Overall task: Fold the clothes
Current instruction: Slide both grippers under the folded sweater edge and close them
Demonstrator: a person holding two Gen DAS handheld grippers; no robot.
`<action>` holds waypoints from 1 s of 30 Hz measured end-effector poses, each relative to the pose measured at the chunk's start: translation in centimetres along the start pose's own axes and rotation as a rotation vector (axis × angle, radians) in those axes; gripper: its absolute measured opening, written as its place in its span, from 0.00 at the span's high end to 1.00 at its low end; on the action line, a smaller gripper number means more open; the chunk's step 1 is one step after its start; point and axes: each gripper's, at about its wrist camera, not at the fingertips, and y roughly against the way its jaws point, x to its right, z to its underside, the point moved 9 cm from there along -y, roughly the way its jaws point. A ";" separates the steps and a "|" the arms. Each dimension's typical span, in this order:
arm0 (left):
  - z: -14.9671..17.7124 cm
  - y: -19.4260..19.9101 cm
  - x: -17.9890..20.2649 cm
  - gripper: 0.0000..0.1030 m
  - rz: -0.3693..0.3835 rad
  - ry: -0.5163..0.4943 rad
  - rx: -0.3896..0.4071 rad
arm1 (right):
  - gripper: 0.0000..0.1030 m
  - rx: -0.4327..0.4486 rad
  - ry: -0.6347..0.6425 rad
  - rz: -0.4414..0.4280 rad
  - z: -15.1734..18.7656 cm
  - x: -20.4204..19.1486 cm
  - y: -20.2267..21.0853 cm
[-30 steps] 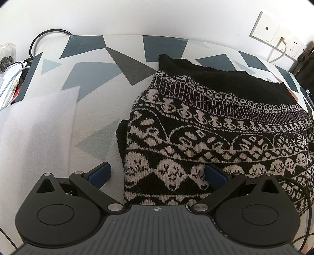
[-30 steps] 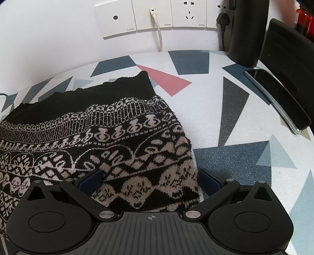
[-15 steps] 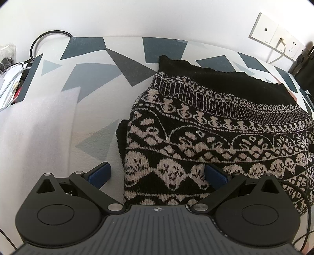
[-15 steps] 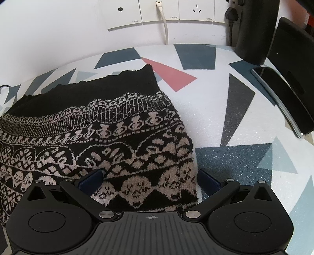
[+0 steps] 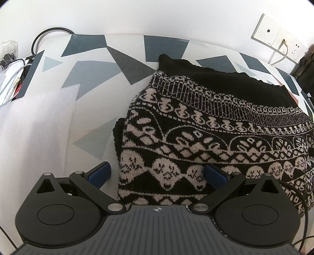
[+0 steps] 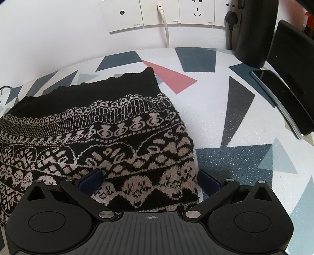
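Observation:
A black and cream patterned knit sweater lies folded on the table, its plain black hem at the far side. In the left wrist view my left gripper stands open over the sweater's near left corner, one blue pad on the bare table and the other on the knit. In the right wrist view the same sweater fills the left half. My right gripper is open astride the near right corner, with its left pad on the fabric and its right pad just off the edge.
The table has a white top with grey, blue and red triangles. A phone and black objects sit at the right. Wall sockets with a white cable are behind. A white foam sheet and cables lie left.
The right wrist view has crept forward and a little lower toward the sweater's right corner. The left gripper has barely moved. Both stay open.

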 end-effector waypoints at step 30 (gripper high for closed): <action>0.4 1.5 1.1 0.61 0.135 0.121 0.009 | 0.61 0.025 -0.018 -0.117 0.0 -2.1 1.4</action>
